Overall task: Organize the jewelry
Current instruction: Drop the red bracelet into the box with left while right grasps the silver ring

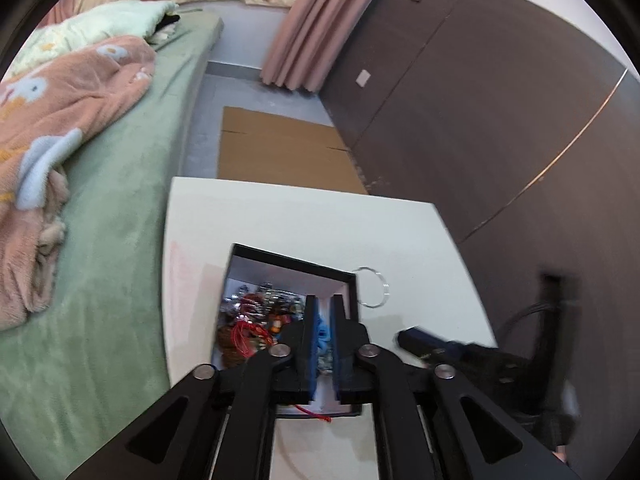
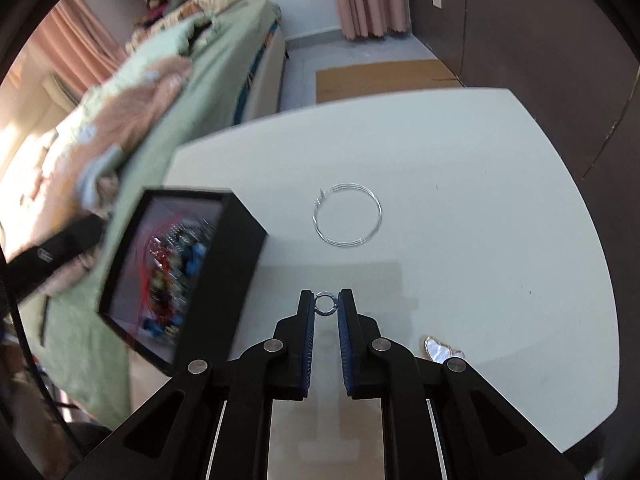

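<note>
A black box [image 1: 294,266] [image 2: 244,236] with a white inside stands on the white table [image 1: 280,220] [image 2: 460,184], full of mixed jewelry [image 1: 256,320] [image 2: 172,264]. My left gripper [image 1: 324,300] hangs over the box, jaws narrowly apart with a blue piece [image 1: 322,330] between the pads; contact is unclear. My right gripper [image 2: 326,295] is shut on a small silver ring [image 2: 325,304] just above the table, to the right of the box. A thin silver wire bangle [image 2: 347,214] [image 1: 374,288] lies on the table beyond it. A pearly heart-shaped piece [image 2: 440,350] lies by the right finger.
A bed with green sheet [image 1: 120,200] [image 2: 208,80] and pink blanket [image 1: 60,100] runs along the table's left side. A flat cardboard sheet [image 1: 280,152] [image 2: 384,78] lies on the floor past the table. A dark wall [image 1: 480,100] is on the right. My right gripper shows blurred in the left wrist view [image 1: 440,346].
</note>
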`<action>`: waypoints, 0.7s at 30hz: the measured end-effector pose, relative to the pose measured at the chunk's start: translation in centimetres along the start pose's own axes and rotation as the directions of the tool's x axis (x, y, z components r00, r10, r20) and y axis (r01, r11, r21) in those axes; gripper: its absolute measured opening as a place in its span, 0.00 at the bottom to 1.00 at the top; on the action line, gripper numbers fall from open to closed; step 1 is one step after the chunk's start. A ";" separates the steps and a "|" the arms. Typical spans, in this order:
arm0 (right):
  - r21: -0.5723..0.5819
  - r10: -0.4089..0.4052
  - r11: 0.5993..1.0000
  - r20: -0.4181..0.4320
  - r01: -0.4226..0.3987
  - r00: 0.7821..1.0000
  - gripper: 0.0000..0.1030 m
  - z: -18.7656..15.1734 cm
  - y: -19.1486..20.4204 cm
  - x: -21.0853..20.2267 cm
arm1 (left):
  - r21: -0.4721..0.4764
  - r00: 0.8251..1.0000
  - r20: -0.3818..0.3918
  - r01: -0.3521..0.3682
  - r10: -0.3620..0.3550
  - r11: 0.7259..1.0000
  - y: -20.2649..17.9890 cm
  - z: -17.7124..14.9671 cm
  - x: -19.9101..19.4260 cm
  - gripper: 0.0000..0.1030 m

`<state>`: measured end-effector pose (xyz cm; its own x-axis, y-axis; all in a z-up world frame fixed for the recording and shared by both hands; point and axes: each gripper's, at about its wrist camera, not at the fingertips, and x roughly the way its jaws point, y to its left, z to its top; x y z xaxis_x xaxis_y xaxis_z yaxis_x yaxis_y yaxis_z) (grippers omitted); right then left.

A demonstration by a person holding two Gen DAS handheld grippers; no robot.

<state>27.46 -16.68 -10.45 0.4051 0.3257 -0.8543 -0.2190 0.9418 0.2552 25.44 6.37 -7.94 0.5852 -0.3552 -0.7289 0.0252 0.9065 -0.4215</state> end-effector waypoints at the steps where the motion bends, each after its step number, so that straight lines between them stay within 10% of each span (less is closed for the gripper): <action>1: 0.005 0.024 1.000 0.017 -0.025 1.000 0.13 0.2 0.0 -0.4 | 0.012 1.000 0.005 -0.020 0.020 1.000 0.0 0.0 -0.1 0.24; 4: 0.008 0.088 0.996 0.064 -0.089 0.994 0.13 1.1 0.5 -1.3 | 0.010 0.999 0.035 -0.031 0.031 0.999 0.4 0.1 -0.7 0.54; 21: 0.003 0.309 0.950 0.156 -0.313 0.938 0.22 3.0 5.2 -0.8 | -0.063 0.990 0.113 -0.080 0.086 0.995 3.3 0.6 -3.7 0.55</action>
<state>28.62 -11.81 -7.09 0.4508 0.6093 -0.6523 -0.3324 0.7928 0.5108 23.83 10.84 -6.33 0.6728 -0.2476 -0.6972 -0.0728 0.9156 -0.3954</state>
